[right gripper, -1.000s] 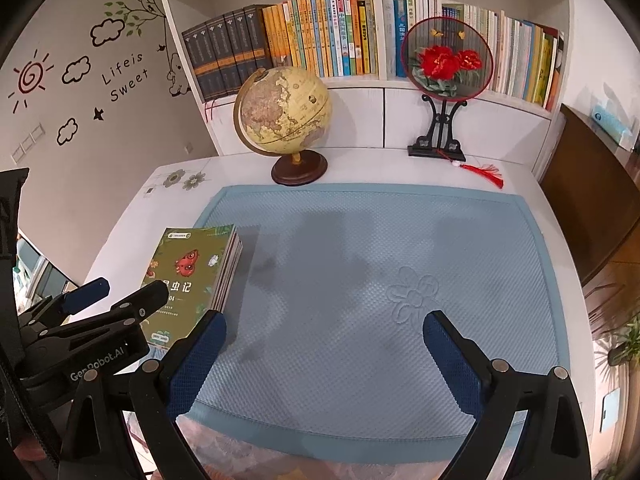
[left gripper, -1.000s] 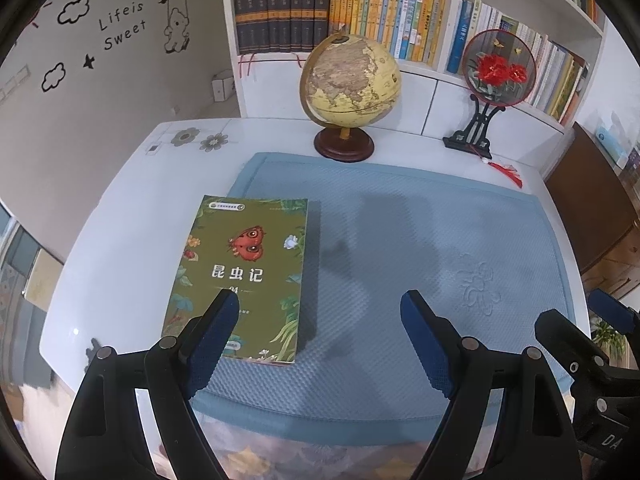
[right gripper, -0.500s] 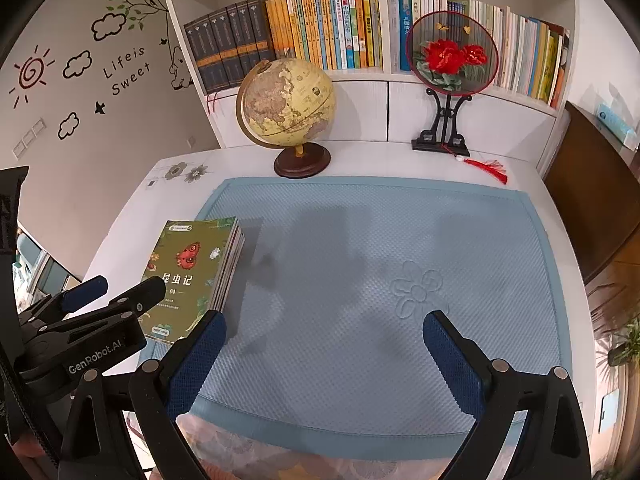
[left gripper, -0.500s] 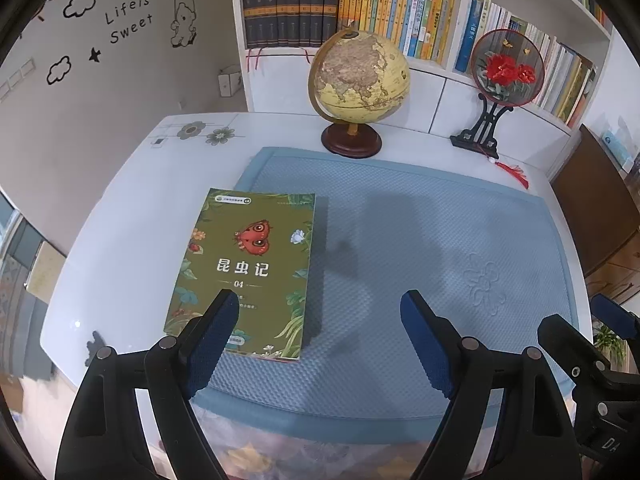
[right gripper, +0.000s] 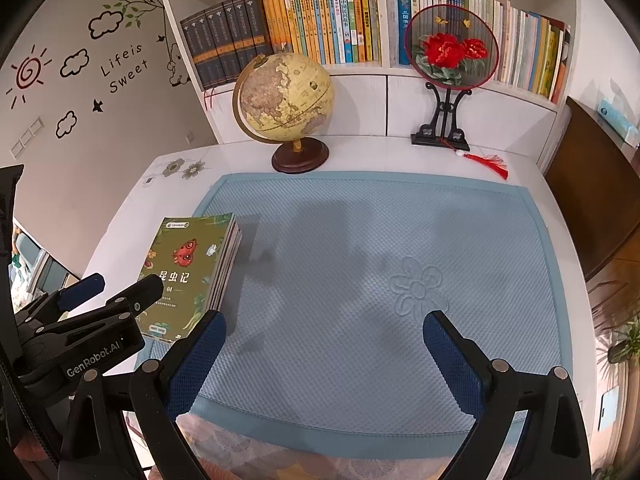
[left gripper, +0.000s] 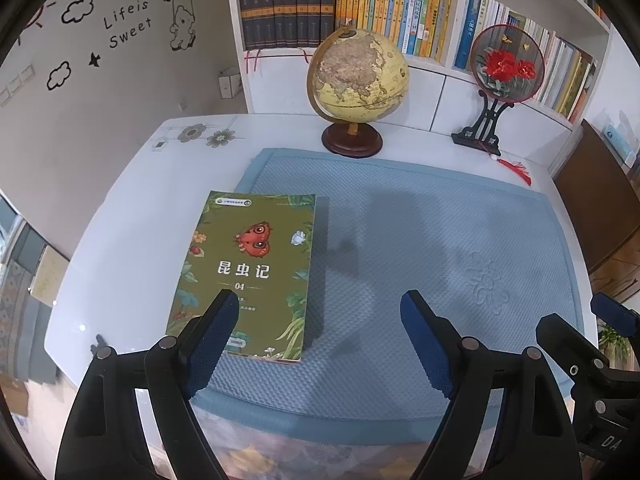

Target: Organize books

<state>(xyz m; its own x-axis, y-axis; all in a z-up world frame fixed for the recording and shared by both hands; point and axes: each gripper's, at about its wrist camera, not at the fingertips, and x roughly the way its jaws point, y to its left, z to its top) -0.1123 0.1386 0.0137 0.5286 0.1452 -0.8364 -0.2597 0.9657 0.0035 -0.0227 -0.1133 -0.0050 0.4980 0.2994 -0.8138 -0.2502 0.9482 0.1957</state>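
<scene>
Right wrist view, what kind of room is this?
Probably a home study or a child's room: a bookshelf packed with books, a globe on the white desk, and cartoon wall stickers.

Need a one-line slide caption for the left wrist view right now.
Open left claw hovers over a green book lying on the blue mat, with the globe behind.

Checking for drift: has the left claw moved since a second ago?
Yes. The left claw has pulled back: the globe sits higher and farther from it.

Blk jaws, blue pads (left gripper: 212, 336), GenRobot.AI mark.
</scene>
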